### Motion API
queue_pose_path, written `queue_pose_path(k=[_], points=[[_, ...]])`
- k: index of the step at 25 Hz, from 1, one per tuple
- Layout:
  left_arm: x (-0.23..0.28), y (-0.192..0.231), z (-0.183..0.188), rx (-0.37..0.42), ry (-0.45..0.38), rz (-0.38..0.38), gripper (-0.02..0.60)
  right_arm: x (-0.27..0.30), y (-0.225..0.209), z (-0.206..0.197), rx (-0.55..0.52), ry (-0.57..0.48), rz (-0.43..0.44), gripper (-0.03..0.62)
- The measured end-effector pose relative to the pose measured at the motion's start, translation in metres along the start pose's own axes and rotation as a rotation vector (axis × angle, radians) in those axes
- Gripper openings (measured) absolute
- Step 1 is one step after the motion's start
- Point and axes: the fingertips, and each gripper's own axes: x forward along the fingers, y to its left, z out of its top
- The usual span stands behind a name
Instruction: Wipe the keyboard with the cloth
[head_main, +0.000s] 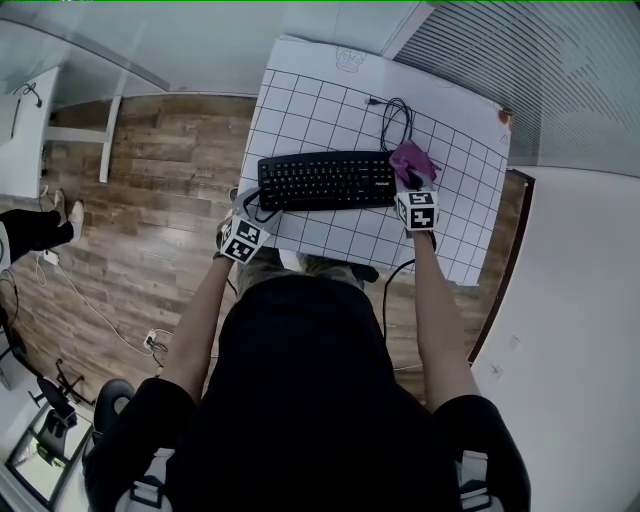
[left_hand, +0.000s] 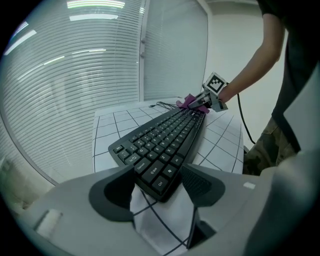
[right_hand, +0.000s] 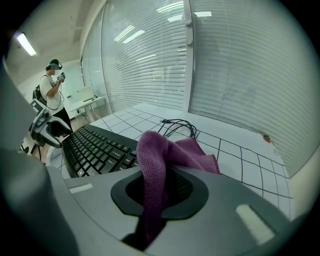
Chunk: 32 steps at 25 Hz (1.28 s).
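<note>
A black keyboard (head_main: 325, 180) lies across the white gridded table (head_main: 330, 100). My left gripper (head_main: 256, 208) is at the keyboard's left end. In the left gripper view its jaws (left_hand: 159, 187) stand open around the keyboard's near corner (left_hand: 160, 170), with a gap showing on each side. My right gripper (head_main: 408, 182) is at the keyboard's right end, shut on a purple cloth (head_main: 410, 160). In the right gripper view the cloth (right_hand: 160, 150) rises in a fold from between the jaws (right_hand: 160, 192) and drapes onto the table beside the keyboard (right_hand: 95, 147).
The keyboard's black cable (head_main: 395, 120) lies coiled on the table behind the cloth. Window blinds (right_hand: 225, 65) run along the table's far side. Wooden floor lies to the left, where another person (right_hand: 52, 92) stands by a desk.
</note>
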Motion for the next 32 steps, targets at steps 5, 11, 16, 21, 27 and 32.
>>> queue_pose_path(k=[5, 11, 16, 21, 27, 32], points=[[0.001, -0.002, -0.001, 0.028, 0.007, 0.025, 0.274, 0.004, 0.012, 0.006, -0.013, -0.009, 0.019, 0.048], [-0.002, -0.001, -0.005, 0.005, 0.000, 0.052, 0.270, 0.009, 0.027, 0.012, -0.010, -0.022, 0.018, 0.048], [-0.004, 0.000, -0.010, -0.020, 0.002, 0.074, 0.265, 0.010, 0.034, 0.013, -0.024, -0.022, 0.032, 0.048], [-0.004, 0.000, -0.019, -0.022, 0.031, 0.075, 0.272, 0.013, 0.046, 0.017, -0.050, -0.030, 0.052, 0.048], [-0.002, -0.001, -0.022, -0.018, 0.038, 0.060, 0.273, 0.016, 0.065, 0.022, -0.068, -0.037, 0.083, 0.048], [-0.003, -0.001, -0.022, -0.015, 0.045, 0.056, 0.273, 0.019, 0.083, 0.025, -0.098, -0.034, 0.110, 0.048]])
